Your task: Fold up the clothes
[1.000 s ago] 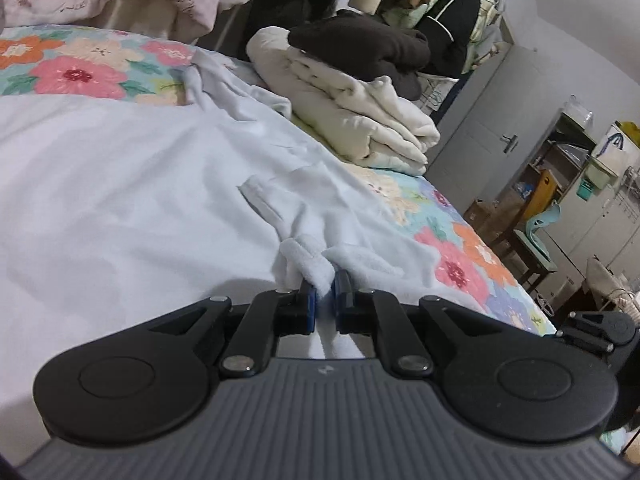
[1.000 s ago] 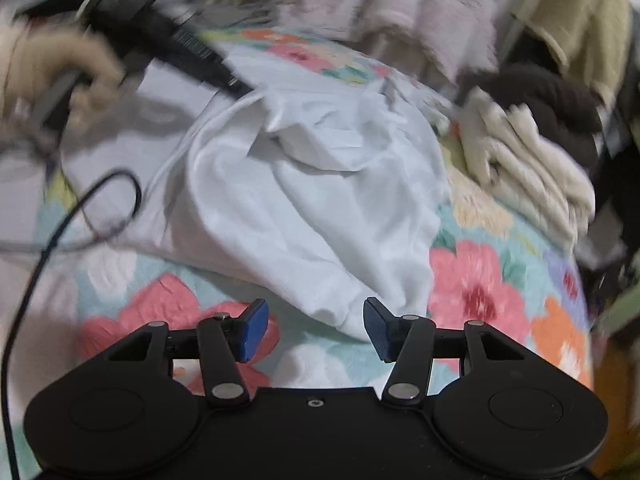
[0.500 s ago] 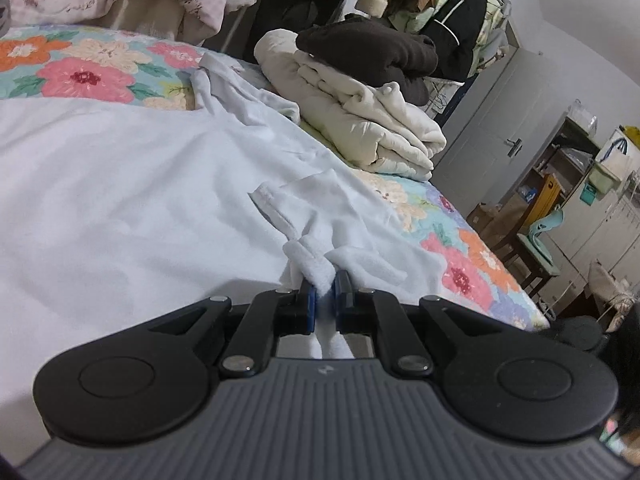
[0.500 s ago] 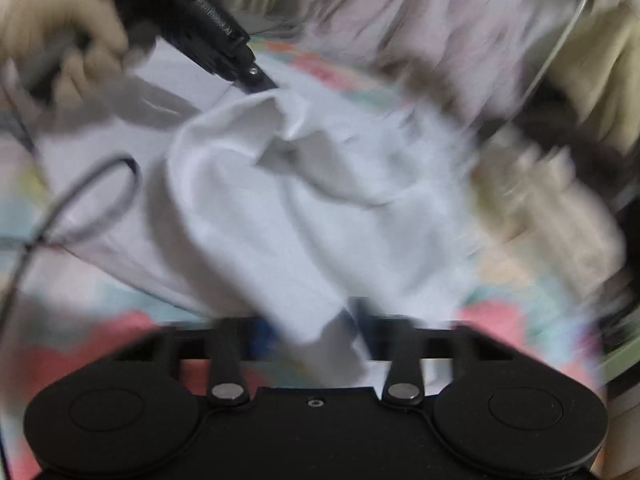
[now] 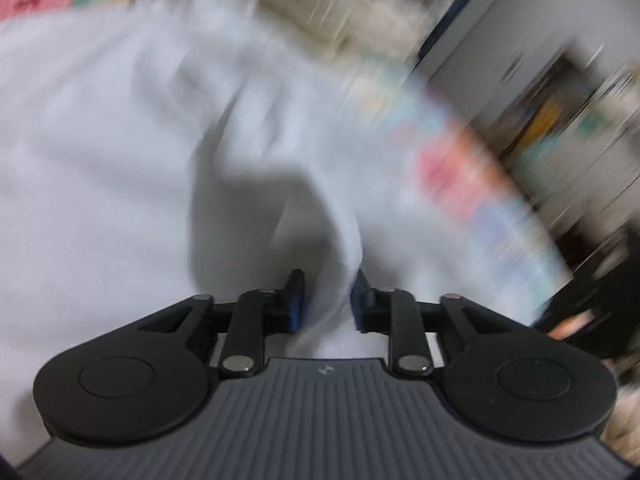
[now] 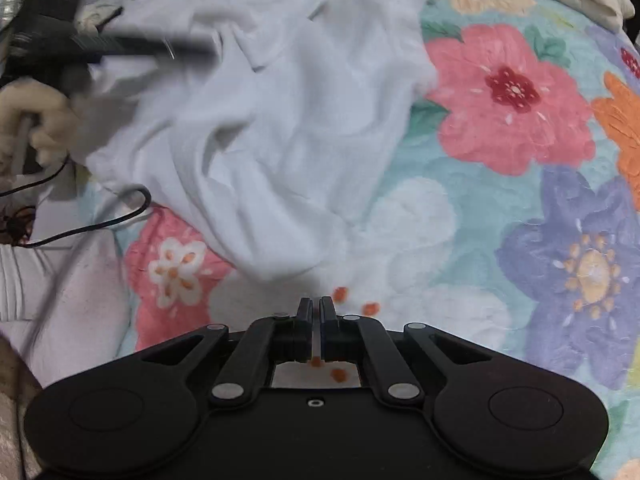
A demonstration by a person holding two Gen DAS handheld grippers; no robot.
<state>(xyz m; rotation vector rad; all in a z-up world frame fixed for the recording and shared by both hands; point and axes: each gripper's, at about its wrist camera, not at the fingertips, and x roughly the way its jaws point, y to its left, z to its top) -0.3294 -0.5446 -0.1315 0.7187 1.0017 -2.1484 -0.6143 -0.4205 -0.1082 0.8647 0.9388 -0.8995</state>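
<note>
slippage looms — left gripper (image 5: 326,300) jaws, just opening, sit apart around a fold of the white cotton garment (image 6: 272,128) on the floral quilted bedspread (image 6: 500,200); right gripper (image 6: 316,312) is pinched together on nothing — the fold may collapse.

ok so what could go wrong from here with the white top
1. The right tongs have just closed, yet nothing shows between them. The white garment ends short of them, so lifting now would likely leave that edge on the floral bedspread.
2. The left tongs have just been opening with a strip of the garment between them; it may slip out.
3. A black cable lies by the garment's edge and could snag.
</note>
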